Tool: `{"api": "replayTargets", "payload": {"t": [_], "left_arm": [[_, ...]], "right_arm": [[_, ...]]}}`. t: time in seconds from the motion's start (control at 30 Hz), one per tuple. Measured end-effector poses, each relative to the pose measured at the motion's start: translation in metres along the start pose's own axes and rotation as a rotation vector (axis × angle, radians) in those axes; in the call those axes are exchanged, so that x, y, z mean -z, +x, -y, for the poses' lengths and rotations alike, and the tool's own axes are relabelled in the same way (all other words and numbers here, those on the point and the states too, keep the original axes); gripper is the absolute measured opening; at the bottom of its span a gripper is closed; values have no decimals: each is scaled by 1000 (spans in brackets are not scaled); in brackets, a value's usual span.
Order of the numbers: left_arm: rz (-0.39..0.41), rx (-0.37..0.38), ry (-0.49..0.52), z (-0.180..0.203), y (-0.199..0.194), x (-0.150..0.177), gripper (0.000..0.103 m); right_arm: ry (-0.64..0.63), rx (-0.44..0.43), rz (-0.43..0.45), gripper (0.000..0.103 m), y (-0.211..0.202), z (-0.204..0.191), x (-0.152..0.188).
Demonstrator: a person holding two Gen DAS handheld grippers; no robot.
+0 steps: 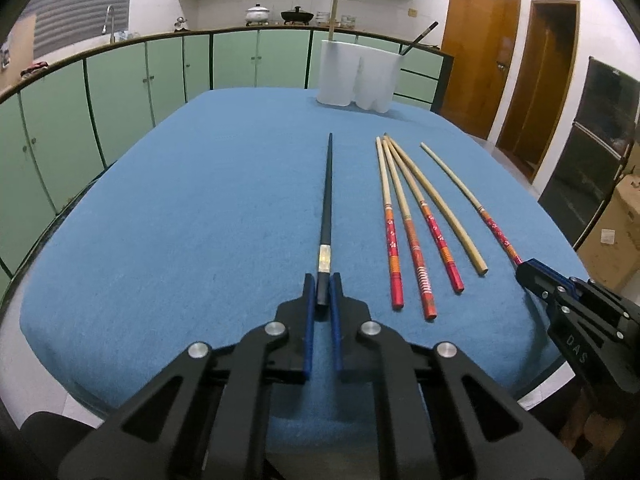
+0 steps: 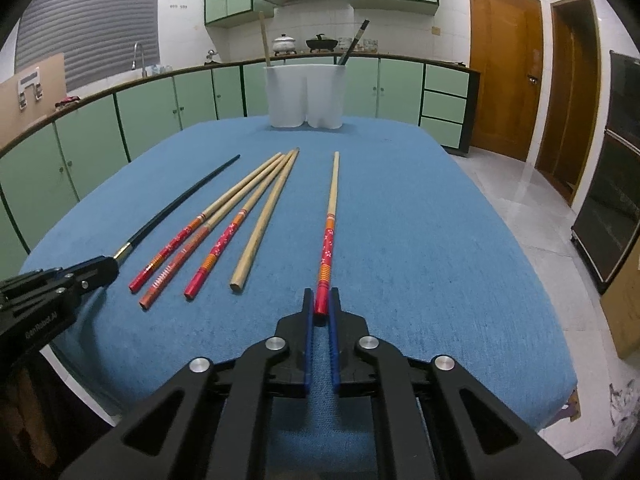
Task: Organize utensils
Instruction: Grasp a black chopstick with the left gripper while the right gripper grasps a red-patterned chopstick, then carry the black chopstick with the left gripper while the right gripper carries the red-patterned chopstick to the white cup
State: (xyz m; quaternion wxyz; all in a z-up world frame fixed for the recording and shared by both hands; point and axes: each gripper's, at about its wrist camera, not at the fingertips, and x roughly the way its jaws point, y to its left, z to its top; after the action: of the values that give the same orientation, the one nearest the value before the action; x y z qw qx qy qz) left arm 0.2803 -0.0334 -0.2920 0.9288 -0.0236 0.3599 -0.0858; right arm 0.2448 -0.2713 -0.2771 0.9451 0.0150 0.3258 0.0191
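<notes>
1. Left gripper: jaws closed on the butt end of the black chopstick, which lies flat on the blue cloth and points straight ahead of the tips.
2. Right gripper: jaws closed on the red end of a patterned chopstick, also flat, running straight ahead.
3. Between the two grippers: three red-ended chopsticks and one plain bamboo chopstick, loose on the cloth, far tips bunched together.
4. Well ahead of both grippers: white holder at the far cloth edge, one bamboo stick and one dark stick standing in it.
</notes>
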Motion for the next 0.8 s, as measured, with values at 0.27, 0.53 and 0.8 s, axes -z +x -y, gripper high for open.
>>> {"api": "replayTargets", "payload": {"t": [0.27,0.53,0.8], "left_arm": [[63,20,-8,-3,-41,-22,6],[159,32,17,-5,-87,-66,6],[208,52,49,-3,-101,-117,6]], "right_arm": [[65,-29,73,6,-44,14,-28],[27,-48,165,6,-86,14,-84],[-68,-73,135,6,-84,4,-149]]}}
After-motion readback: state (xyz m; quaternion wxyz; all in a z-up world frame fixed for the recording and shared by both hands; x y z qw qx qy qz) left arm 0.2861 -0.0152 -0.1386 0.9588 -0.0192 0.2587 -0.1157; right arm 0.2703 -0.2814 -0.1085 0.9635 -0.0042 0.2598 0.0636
